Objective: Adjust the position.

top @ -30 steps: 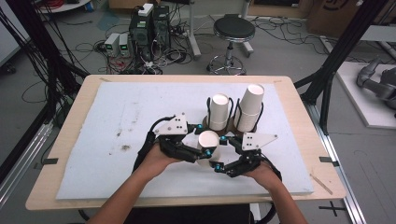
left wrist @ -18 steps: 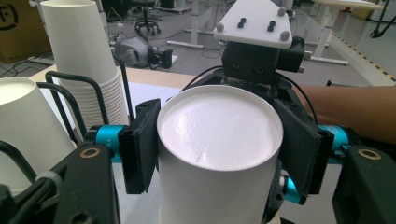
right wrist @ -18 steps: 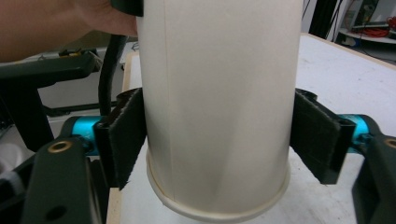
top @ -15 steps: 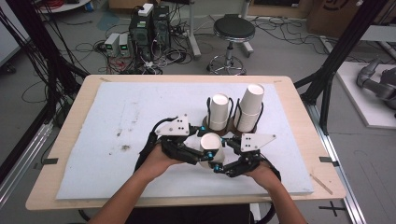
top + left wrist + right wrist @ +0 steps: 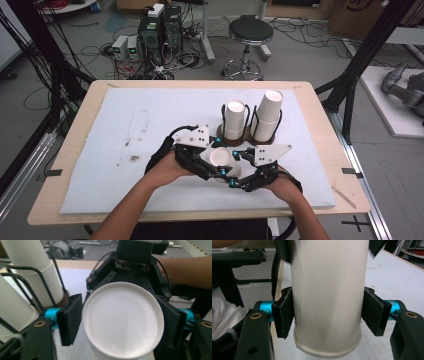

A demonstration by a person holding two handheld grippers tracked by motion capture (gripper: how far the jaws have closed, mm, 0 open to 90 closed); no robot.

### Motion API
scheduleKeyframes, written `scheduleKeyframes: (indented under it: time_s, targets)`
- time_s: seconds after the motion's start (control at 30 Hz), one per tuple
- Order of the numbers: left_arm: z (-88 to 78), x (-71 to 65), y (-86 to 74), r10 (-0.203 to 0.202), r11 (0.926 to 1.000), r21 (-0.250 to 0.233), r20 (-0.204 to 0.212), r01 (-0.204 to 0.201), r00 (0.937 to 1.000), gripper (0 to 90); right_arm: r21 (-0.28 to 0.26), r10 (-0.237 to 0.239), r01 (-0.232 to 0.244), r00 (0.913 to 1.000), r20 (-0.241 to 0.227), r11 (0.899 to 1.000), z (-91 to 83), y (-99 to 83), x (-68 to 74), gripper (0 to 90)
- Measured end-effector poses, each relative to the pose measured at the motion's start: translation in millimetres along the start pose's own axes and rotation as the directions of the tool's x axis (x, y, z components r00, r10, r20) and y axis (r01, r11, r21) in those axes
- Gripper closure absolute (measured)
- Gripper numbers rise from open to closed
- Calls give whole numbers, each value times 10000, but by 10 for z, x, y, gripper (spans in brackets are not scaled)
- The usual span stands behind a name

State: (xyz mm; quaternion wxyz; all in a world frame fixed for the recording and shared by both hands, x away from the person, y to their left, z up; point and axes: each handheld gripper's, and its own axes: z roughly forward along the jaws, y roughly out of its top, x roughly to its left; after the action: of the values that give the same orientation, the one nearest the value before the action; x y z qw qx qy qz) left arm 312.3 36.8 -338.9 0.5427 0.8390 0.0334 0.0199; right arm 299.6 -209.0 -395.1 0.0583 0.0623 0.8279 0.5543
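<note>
A white paper cup (image 5: 220, 158) is held just above the white mat between both grippers, in front of the cup rack. Its flat base (image 5: 122, 320) faces the left gripper's camera. My left gripper (image 5: 216, 164) reaches in from the left; its pads (image 5: 71, 317) rest against the cup's sides, and its jaws have just been easing open. My right gripper (image 5: 235, 171) comes from the right. Its pads (image 5: 284, 315) press the cup's wall (image 5: 327, 290) just above the rolled rim, and these jaws have just been closing on it.
Just behind the hands, a black wire rack on a wooden base (image 5: 247, 138) holds two tall stacks of paper cups (image 5: 234, 120) (image 5: 268, 115). The white mat (image 5: 130, 130) covers the wooden table. Beyond the table are a stool (image 5: 246, 35), cables and computer boxes.
</note>
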Motion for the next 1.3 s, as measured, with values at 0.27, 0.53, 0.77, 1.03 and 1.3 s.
scheduleKeyframes:
  time_s: [0.27, 0.53, 0.77, 1.03, 1.3]
  targets:
    - [-82, 68, -91, -803, 9915, -1040, -196, 778, 9966, 354, -561, 499, -479, 9981, 359, 9973, -17, -4, -5, 184]
    - [-119, 58, -117, -995, 9749, -2012, -124, 950, 9950, 359, -784, 613, -564, 9962, 622, 9953, 31, 10, 1, 184]
    - [-104, 74, -140, -1132, 9766, -1828, 96, 1130, 9935, 358, -547, 272, -252, 9989, 373, 9982, -16, 15, -22, 320]
    - [-111, 33, -117, -664, 9957, -649, -74, 658, 9978, 281, 290, 37, -41, 9999, 132, 9996, 16, 3, -32, 337]
    - [-93, 53, -114, -509, 9979, -372, 368, 523, 9980, 354, 473, -162, 177, 9994, -317, 9987, 39, 29, -35, 350]
